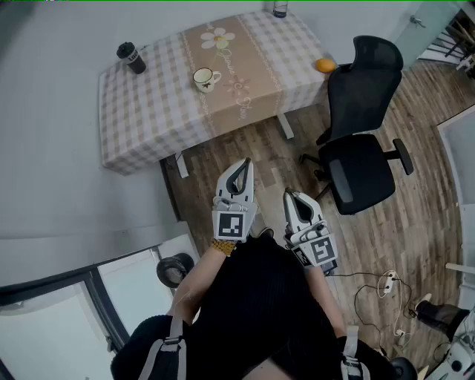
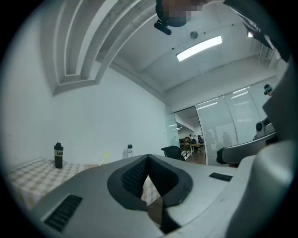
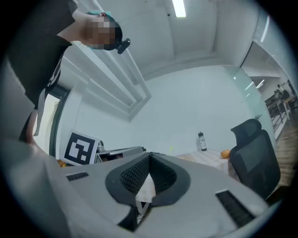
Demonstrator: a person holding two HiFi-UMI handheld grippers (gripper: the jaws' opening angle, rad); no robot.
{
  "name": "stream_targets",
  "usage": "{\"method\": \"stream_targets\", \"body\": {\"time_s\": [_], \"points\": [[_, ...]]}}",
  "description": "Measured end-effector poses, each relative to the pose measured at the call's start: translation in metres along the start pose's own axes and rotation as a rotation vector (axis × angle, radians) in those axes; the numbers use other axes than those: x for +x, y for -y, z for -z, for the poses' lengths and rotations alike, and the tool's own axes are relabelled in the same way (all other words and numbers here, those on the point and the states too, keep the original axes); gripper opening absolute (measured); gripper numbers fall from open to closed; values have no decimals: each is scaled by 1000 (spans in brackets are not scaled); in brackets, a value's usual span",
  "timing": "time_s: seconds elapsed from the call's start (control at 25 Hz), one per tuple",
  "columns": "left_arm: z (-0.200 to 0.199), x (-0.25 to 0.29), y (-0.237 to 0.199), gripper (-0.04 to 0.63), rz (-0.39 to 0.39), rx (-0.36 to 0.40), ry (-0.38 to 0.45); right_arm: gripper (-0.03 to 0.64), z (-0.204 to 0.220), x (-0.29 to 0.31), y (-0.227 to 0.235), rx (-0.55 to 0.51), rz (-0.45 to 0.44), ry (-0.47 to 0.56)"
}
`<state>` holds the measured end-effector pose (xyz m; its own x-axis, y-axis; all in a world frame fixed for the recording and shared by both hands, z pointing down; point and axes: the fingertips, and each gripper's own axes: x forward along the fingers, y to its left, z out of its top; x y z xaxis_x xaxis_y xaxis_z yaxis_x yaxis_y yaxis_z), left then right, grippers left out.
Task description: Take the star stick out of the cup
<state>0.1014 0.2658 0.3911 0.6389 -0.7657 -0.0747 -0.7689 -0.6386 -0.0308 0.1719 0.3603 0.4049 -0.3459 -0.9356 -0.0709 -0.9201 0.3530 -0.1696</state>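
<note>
A white mug [image 1: 205, 78] with a yellow star stick in it stands on the checked tablecloth [image 1: 148, 111], far ahead of both grippers. In the left gripper view the star stick [image 2: 105, 158] shows only as a faint yellow streak above the jaws. My left gripper [image 1: 244, 165] and right gripper [image 1: 289, 194] are held side by side over the wooden floor, well short of the table. Both are shut with nothing between the pads. From its own camera the left gripper [image 2: 148, 159] points toward the table, and the right gripper [image 3: 149, 156] does too.
A black bottle [image 1: 131, 58] stands at the table's left end, a clear bottle [image 1: 280, 9] at its far edge and an orange [image 1: 325, 65] at its right corner. A black office chair [image 1: 364, 141] stands to the right. Cables [image 1: 378, 293] lie on the floor.
</note>
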Motion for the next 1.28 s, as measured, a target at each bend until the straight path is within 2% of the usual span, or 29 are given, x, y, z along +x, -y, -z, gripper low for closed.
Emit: {"method": "stream_targets", "body": {"time_s": [0.16, 0.28, 0.48, 0.92, 1.28], "points": [[0, 0, 0, 1, -1, 7, 0, 2, -2, 1, -1, 10, -7, 12], [1, 1, 5, 0, 4, 13, 2, 3, -7, 1, 1, -20, 16, 34], [7, 5, 16, 1, 15, 5, -11, 5, -2, -3, 20, -141, 133, -6], [5, 32, 22, 1, 33, 18, -4, 3, -4, 24, 60, -110, 196, 1], [13, 57, 5, 2, -2, 3, -19, 5, -5, 70, 75, -121, 169, 8]]}}
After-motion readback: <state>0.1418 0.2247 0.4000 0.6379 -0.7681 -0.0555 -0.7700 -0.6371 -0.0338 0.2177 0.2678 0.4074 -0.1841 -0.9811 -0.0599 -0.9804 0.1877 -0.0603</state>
